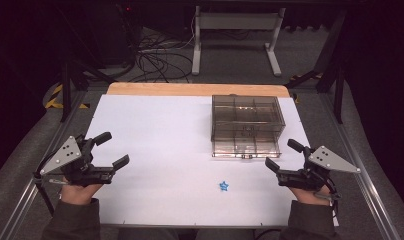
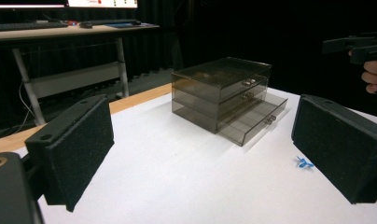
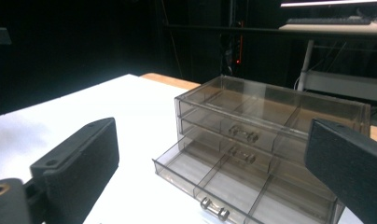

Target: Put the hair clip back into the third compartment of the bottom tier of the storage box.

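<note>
White tabletop [image 1: 155,150] is bearing a tiny blue star [image 1: 224,186] — light, stiff, likely pinch-able across its points — while the left gripper [image 1: 111,149] and right gripper [image 1: 284,154] are both hovering spread, holding nothing.

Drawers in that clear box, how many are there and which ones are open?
3, stacked in the clear box: top drawer and middle drawer pushed in, bottom drawer pulled out toward the person and empty as far as shown.

Tangled cables [image 1: 157,60] and a metal stand [image 1: 236,37] (beyond the table).
</note>
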A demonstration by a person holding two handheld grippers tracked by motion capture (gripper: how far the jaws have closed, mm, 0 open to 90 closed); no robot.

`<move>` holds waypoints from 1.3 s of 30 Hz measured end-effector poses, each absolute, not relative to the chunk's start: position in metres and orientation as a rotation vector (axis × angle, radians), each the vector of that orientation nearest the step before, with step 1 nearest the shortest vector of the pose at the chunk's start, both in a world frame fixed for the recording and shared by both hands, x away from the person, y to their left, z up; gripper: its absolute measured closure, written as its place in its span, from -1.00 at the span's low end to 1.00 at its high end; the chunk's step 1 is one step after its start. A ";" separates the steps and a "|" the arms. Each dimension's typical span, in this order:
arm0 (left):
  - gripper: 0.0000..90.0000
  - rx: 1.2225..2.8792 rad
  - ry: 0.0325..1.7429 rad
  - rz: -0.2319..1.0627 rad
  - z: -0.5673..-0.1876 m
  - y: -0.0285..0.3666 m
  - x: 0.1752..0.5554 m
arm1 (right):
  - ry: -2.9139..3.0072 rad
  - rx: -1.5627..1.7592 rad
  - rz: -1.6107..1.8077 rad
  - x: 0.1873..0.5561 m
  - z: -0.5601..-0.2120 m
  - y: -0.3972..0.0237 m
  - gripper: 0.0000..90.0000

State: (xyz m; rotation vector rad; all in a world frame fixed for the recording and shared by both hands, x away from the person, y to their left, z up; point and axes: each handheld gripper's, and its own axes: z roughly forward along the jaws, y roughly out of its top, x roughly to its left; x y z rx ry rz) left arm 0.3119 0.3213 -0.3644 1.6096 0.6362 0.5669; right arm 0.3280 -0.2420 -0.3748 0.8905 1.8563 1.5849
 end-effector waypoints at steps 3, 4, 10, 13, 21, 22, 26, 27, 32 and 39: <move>-0.86 1.608 0.631 0.568 -0.363 0.321 0.311 | 1.888 0.887 1.577 0.329 -0.377 -0.240 -0.78; -0.86 1.612 0.633 0.570 -0.363 0.321 0.310 | 1.900 0.887 1.578 0.329 -0.378 -0.239 -0.74; -0.86 1.618 0.639 0.563 -0.363 0.321 0.310 | 1.956 0.875 1.562 0.330 -0.384 -0.233 -0.53; -0.86 1.619 0.638 0.561 -0.363 0.321 0.310 | 1.975 0.872 1.553 0.331 -0.387 -0.230 -0.45; -0.86 1.625 0.634 0.562 -0.363 0.320 0.309 | 2.028 0.871 1.526 0.332 -0.393 -0.219 -0.34; -0.86 1.625 0.633 0.562 -0.362 0.320 0.309 | 2.037 0.872 1.516 0.332 -0.395 -0.216 -0.31; -0.86 1.629 0.634 0.563 -0.362 0.320 0.309 | 2.063 0.868 1.511 0.333 -0.399 -0.210 -0.26; -0.86 1.629 0.634 0.563 -0.362 0.320 0.309 | 2.071 0.866 1.507 0.333 -0.400 -0.208 -0.25; -0.86 1.632 0.634 0.560 -0.362 0.320 0.309 | 2.119 0.849 1.482 0.334 -0.405 -0.198 -0.19; -0.86 1.636 0.638 0.554 -0.363 0.320 0.309 | 2.184 0.816 1.452 0.333 -0.412 -0.186 -0.09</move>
